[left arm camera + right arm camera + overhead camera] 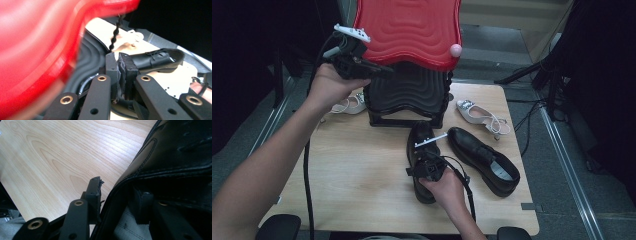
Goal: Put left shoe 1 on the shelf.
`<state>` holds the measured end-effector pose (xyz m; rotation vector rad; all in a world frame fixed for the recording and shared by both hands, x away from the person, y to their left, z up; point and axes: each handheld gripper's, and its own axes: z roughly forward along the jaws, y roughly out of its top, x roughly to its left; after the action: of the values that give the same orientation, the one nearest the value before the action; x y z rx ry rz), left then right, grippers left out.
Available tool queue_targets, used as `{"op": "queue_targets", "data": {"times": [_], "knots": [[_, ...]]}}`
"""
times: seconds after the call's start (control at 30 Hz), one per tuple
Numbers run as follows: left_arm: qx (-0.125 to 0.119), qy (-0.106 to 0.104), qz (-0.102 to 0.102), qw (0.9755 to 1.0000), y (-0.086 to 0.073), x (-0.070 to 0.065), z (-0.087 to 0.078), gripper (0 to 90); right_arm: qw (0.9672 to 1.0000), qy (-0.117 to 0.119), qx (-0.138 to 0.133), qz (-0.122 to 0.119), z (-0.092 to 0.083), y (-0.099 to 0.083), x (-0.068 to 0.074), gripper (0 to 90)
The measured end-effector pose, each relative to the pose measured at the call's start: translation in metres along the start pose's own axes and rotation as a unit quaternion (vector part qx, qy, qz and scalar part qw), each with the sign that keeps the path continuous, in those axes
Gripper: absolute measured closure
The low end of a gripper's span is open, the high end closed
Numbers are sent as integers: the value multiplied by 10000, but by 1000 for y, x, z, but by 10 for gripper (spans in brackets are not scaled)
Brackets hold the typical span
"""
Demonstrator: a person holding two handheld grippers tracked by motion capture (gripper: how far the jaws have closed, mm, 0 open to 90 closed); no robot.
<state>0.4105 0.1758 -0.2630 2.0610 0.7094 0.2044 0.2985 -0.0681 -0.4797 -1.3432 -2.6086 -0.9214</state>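
Note:
My left gripper [384, 70] is up at the left edge of a red lid [409, 27], which stands raised above a black ribbed box [407, 97]. In the left gripper view its jaws [119, 60] are shut pad to pad with nothing visible between them, and the blurred lid [32, 50] sits close on their left. My right gripper [424, 162] is at the heel opening of a black leather shoe [422, 135] in mid-table. One finger [95, 192] is outside the shoe's wall [160, 157] and the other inside, still apart.
A second black shoe [484, 160] lies right of the first. A white heeled sandal [479, 116] lies at the far right and another [349, 104] left of the box. A black chain [114, 37] hangs by the lid, with a pink ball [455, 50] at its corner. The wooden table [357, 170] is bare at the front left.

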Motion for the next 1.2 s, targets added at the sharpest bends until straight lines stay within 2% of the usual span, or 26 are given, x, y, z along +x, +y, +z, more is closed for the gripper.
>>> {"op": "queue_targets", "data": {"times": [0.1, 0.17, 0.23, 0.3, 0.37, 0.4, 0.47, 0.53, 0.73, 0.77, 0.83, 1.03, 1.07, 1.2], "knots": [[-123, 84, 9, 9999, 17, 5, -6, 867, 10000, -78, 38, -22, 0, 1, 2, 696], [-171, 187, -8, 9997, 29, 12, -8, 869, 10000, -38, 38, 10, 0, 1, 0, 717], [-164, 209, -21, 9996, 33, 14, -9, 869, 10000, -29, 39, 28, 0, 1, 0, 729], [-252, 321, -70, 9991, 40, 18, -8, 870, 9999, 42, 55, 103, -2, 1, -3, 768], [-256, 355, -66, 9990, 41, 18, -8, 870, 9998, 77, 52, 161, -4, 1, -5, 790], [-228, 437, -47, 9988, 42, 18, -7, 870, 9998, 96, 51, 159, -6, 1, -6, 804], [-146, 534, -33, 9985, 43, 20, -4, 873, 9999, -23, -64, 117, -12, 0, -6, 842], [-122, 548, -63, 9984, 43, 22, -3, 876, 9999, 53, -96, 131, -18, -1, -9, 858], [-63, 634, -140, 9979, 43, 28, 1, 876, 9996, 101, -198, 157, -29, -2, -17, 866], [-53, 666, -239, 9975, 43, 29, 3, 876, 9996, 115, -194, 152, -31, -2, -19, 867], [-13, 660, -245, 9975, 43, 29, 4, 876, 9996, 121, -206, 179, -34, -2, -20, 868], [159, 734, -191, 9970, 42, 28, 9, 876, 9988, 303, -321, 212, -46, 1, -28, 869], [154, 766, -191, 9968, 42, 28, 10, 877, 9983, 399, -338, 244, -49, 2, -28, 868], [120, 754, -244, 9968, 41, 28, 10, 879, 9980, 482, -353, 211, -52, 4, -28, 868]]}}
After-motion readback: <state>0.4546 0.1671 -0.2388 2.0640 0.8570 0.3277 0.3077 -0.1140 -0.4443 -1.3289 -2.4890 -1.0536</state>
